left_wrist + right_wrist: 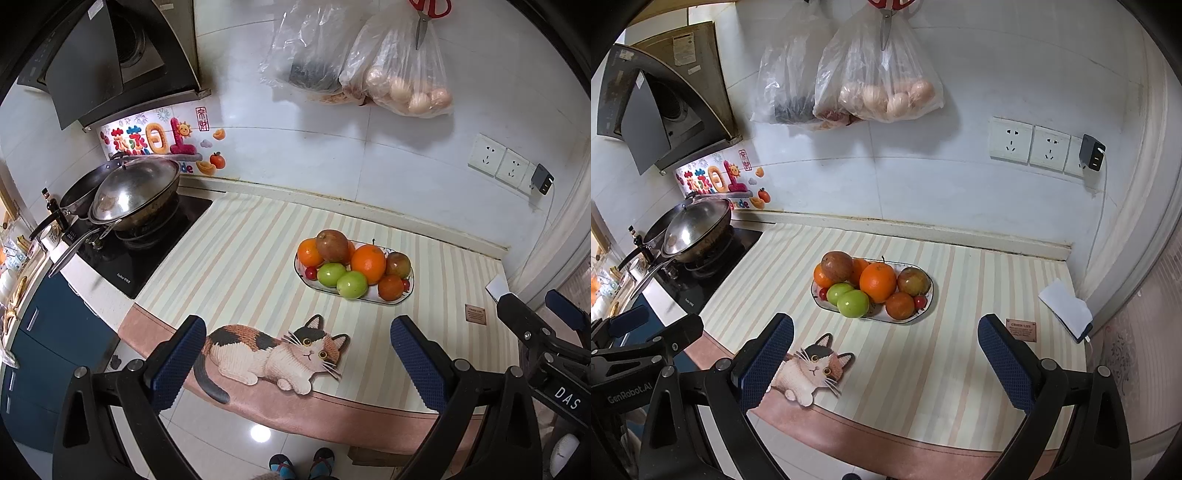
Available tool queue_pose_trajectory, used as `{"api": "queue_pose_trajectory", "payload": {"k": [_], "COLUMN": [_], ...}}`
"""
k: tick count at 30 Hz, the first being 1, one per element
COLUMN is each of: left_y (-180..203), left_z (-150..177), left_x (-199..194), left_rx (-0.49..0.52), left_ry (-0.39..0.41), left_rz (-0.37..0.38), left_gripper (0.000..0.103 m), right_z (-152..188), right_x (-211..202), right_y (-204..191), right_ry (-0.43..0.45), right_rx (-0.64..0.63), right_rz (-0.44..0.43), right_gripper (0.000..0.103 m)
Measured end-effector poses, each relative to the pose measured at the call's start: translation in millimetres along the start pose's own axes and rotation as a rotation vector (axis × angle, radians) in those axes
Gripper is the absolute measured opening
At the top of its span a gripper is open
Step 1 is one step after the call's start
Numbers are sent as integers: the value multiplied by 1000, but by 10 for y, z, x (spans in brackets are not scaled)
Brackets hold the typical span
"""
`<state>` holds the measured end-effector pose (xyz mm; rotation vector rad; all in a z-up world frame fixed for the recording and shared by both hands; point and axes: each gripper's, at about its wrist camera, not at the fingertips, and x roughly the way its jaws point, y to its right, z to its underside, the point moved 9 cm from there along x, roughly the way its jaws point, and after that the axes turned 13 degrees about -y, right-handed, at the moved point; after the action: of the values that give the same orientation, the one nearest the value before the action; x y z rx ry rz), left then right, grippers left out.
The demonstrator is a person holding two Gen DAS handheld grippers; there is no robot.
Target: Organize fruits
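Both tools hung wide apart and empty above the near edge of the striped surface (923, 369). The left tool (297, 360) had its blue-padded fingers (177, 365) spread either side of a calico cat design (273, 350) on the mat, directly beneath it. The right tool (886, 363) was spread just as wide, the same cat print lying under its left finger.

Ahead of both tools, well apart from the fingertips, sat an oval plate (925, 310) heaped with fruit — a large orange (878, 282) at the centre, two green fruits (847, 299) nearest the tools, reddish-brown fruits (836, 265) at the back and right, and small red cherry tomatoes (919, 302) tucked at the rim.

Farther off to the left, a lidded wok (136, 195) stood on a black hob. On the tiled wall beyond the plate hung plastic bags (882, 74) — one holding eggs — with red-handled scissors (424, 18) above, and wall sockets (1030, 144) to the right.
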<state>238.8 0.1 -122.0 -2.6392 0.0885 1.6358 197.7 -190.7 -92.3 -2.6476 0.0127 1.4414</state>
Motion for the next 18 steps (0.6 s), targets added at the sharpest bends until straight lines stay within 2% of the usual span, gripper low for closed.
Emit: {"api": "queue_pose_trajectory", "payload": {"k": [18], "left_y": [22], "left_z": [-11], "left_x": [-10], "left_rx": [5], "left_ry": [3], "left_rz": [2], "left_gripper": [102], "right_z": [-50], "right_x": [-3], "right_y": [4], "right_ry": [-1], "right_rx": [-25], "right_rz": [-8], "right_gripper": [102]}}
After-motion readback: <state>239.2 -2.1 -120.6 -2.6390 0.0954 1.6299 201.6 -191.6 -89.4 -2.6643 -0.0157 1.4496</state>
